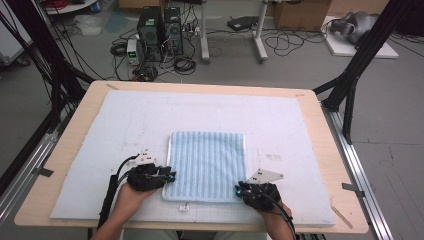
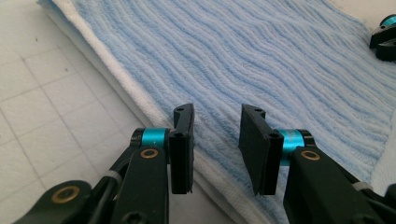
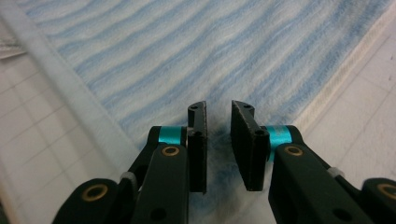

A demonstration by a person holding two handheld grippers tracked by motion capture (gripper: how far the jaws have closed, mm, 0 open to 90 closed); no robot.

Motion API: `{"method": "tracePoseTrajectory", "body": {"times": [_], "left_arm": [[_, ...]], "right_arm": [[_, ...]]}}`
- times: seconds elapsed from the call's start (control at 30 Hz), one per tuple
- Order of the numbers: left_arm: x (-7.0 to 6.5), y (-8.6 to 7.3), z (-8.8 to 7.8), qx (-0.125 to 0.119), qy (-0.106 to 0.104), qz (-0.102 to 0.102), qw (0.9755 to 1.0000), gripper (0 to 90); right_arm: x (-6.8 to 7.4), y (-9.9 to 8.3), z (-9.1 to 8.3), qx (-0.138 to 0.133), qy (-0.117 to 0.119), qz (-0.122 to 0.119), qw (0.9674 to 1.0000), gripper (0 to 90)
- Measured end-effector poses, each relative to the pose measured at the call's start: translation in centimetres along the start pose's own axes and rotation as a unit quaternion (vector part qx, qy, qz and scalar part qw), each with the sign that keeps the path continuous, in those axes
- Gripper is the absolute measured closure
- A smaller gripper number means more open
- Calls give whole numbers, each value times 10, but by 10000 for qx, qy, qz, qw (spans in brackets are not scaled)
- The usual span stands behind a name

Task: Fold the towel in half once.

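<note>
My left gripper [image 2: 216, 140] has its two black jaws standing apart with a clear gap between them, and the gap shows the near edge of the blue striped towel [image 1: 207, 165] below; the pads do not press on the cloth in the left gripper view. My right gripper [image 3: 218, 142] has its jaws closer together, a narrow slot left between them, and the towel's near corner lies under that slot; whether the pads pinch any cloth there I cannot tell, as the fabric below them is blurred.

From the high view, my left gripper [image 1: 169, 176] sits at the towel's near left corner and my right gripper [image 1: 241, 189] at its near right corner, each tip touching or just beside the towel's edge. The towel is folded into a near square and lies flat, a white hem showing along its left side and near edge, roughly in the middle of the pale blue mat [image 1: 125, 120] that covers the wooden table [image 1: 75, 135]. A small white tag [image 1: 184, 205] lies on the mat just beside the towel's near edge, between my hands. The other gripper's tip [image 2: 385, 35] shows at the far corner of the left gripper view.

Beyond the table's far edge stand two black computer towers [image 1: 160, 30] among loose cables [image 1: 285, 42] on the floor, with cardboard boxes [image 1: 300, 12] farther back
</note>
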State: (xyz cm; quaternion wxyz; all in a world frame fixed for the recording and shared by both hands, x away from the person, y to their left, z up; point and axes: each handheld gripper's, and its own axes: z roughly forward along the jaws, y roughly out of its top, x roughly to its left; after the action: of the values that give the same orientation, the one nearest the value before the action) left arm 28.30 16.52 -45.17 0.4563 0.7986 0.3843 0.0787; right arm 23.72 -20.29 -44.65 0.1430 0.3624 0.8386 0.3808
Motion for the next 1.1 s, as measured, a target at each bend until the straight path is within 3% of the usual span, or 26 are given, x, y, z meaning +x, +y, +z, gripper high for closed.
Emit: {"method": "tracePoseTrajectory", "body": {"times": [0.17, 0.23, 0.27, 0.3, 0.33, 0.4, 0.5, 0.63, 0.73, 0.83, 0.93, 1.03, 1.1], "left_arm": [[3, 0, -2, -28, -84, 0, 10000, 690], [8, 5, -2, -194, -32, 10, 9998, 650], [11, 7, -2, -275, -14, -11, 9996, 638], [16, 11, -3, -522, -21, -47, 9986, 638], [21, 14, -3, -658, 1, -40, 9978, 647], [30, 23, 0, -678, 81, -3, 9977, 702], [44, 37, 7, -685, 238, -31, 9974, 713], [59, 56, 20, -773, 318, -103, 9964, 724], [70, 64, 33, -824, 441, -199, 9954, 723], [78, 69, 46, -569, 561, -246, 9965, 729], [81, 70, 55, -546, 680, -281, 9958, 736], [84, 68, 62, -299, 808, -409, 9954, 750], [82, 71, 65, -232, 924, -366, 9948, 748]], "right_arm": [[1, -2, -4, 45, 113, -20, 9999, 746], [0, 1, -4, -15, 168, -40, 9998, 683], [-3, 4, -5, -183, 170, -29, 9997, 679], [-6, 7, -5, -298, 150, -1, 9994, 669], [-11, 13, -6, -441, 76, 5, 9990, 668], [-22, 23, -2, -521, -6, 36, 9986, 676], [-41, 40, 10, -572, -202, 81, 9981, 727], [-63, 61, 31, -429, -446, 161, 9980, 771], [-75, 73, 45, -375, -490, 321, 9976, 778], [-84, 81, 59, -246, -497, 448, 9975, 778], [-91, 85, 71, -139, -535, 534, 9970, 778], [-96, 85, 78, 13, -663, 607, 9960, 777], [-101, 83, 81, 60, -709, 708, 9949, 771]]}}
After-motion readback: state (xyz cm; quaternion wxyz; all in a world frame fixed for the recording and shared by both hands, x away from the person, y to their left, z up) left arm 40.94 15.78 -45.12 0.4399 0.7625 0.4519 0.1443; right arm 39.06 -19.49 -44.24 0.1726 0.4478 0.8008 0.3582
